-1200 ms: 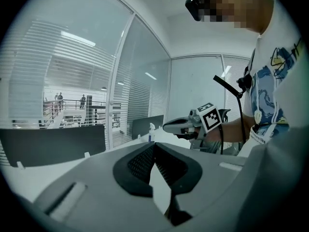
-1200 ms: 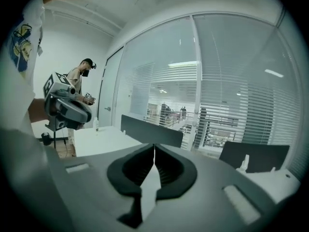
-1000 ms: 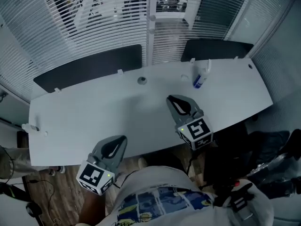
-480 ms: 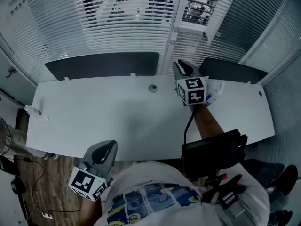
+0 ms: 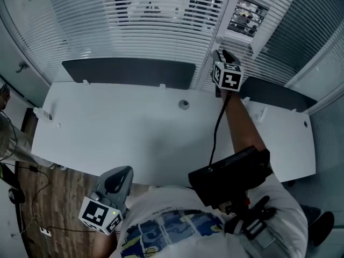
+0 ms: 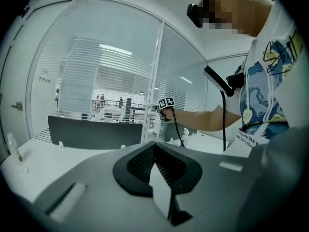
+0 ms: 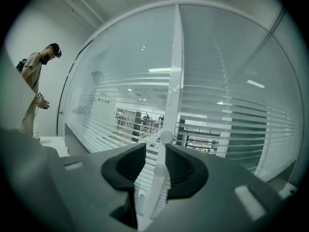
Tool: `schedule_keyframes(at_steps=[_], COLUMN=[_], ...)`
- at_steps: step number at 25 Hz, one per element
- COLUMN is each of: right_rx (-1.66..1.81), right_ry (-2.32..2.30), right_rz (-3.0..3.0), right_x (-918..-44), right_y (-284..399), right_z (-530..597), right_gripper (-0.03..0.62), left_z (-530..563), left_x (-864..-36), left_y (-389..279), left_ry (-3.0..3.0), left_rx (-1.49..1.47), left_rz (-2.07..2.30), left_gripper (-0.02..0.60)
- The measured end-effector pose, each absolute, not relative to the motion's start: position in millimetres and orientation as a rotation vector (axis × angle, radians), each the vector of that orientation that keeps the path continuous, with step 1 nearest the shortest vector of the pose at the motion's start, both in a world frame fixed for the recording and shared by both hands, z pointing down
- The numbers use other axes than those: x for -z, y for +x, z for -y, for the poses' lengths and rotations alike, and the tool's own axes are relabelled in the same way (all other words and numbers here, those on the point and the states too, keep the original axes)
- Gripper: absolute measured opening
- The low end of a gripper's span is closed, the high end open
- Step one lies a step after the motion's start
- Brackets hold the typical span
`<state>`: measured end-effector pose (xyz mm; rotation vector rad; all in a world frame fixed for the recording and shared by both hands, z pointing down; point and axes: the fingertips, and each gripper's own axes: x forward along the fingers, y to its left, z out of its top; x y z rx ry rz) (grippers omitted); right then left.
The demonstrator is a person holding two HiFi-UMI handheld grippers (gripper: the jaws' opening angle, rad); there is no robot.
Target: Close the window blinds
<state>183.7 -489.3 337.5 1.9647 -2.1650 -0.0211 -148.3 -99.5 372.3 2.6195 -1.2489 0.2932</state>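
Note:
White slatted blinds (image 5: 156,31) hang behind glass beyond the desk, slats partly open, also seen in the right gripper view (image 7: 231,124). My right gripper (image 5: 222,54) is stretched across the desk to the white window post (image 5: 228,15). In the right gripper view a thin white control rod (image 7: 157,178) with a round knob (image 7: 166,137) stands between the jaws of the right gripper (image 7: 155,148). Those jaws are opening, and a gap shows beside the rod. My left gripper (image 5: 122,172) hangs shut and empty below the desk's near edge, its tips together in its own view (image 6: 154,146).
A white desk (image 5: 123,133) with a round grommet (image 5: 184,105) lies between me and the window. Dark panels (image 5: 129,71) stand along its far edge. A black box (image 5: 231,173) and a cable hang from my right arm. Wooden floor (image 5: 32,198) lies at the left.
My right gripper rose from the desk's near side and reached far forward to the window post, and its jaws came apart around the rod. The left gripper sank a little lower.

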Motion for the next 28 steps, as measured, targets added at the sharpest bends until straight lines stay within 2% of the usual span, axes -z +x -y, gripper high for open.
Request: schedule_keyframes(at_steps=[10, 28], right_rx=[-0.106, -0.143], right_ry=[2.087, 2.177], right_rz=[2.140, 2.076], right_x=[-331, -326], right_y=[202, 205], right_z=[533, 555], right_gripper=[0.144, 0.129], left_z=[94, 91], left_x=[-377, -383], left_y=[-152, -157], left_ry=[2.550, 2.507], left_rx=[-0.320, -0.318], left_rz=[1.311, 1.352], left_gripper=[0.005, 0.005])
